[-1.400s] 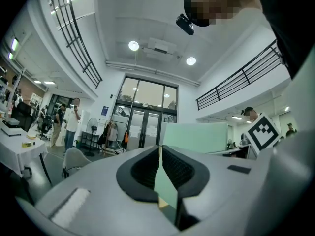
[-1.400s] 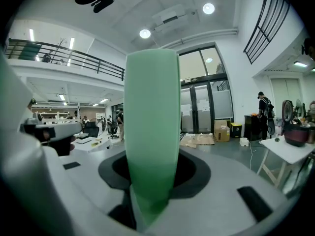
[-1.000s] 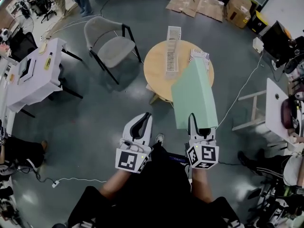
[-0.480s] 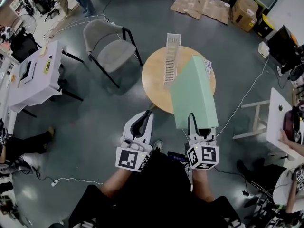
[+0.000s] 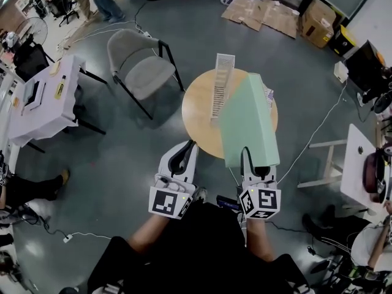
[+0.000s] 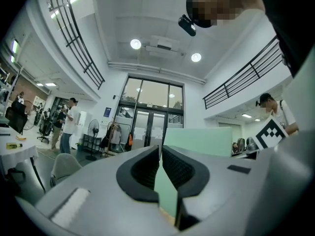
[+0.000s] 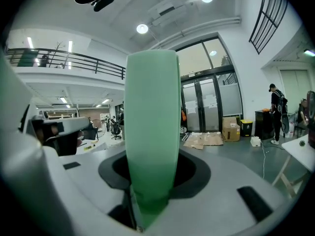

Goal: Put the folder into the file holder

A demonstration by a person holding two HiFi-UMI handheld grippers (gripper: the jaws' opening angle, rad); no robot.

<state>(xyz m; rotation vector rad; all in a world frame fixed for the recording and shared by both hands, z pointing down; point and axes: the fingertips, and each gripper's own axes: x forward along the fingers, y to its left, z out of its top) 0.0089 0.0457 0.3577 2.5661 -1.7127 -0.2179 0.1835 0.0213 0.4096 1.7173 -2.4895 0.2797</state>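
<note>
Folder [image 5: 248, 121] tight in right gripper [image 5: 255, 163]; left gripper [image 5: 184, 155] apparently closed, empty.

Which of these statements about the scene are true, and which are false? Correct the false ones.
1. The right tongs grip the green folder. True.
2. The folder already sits in the file holder. False: the right tongs hold it, and it is not in the holder.
3. The file holder is on the round table. True.
4. The left tongs carry a book. False: they are shut and empty.
</note>
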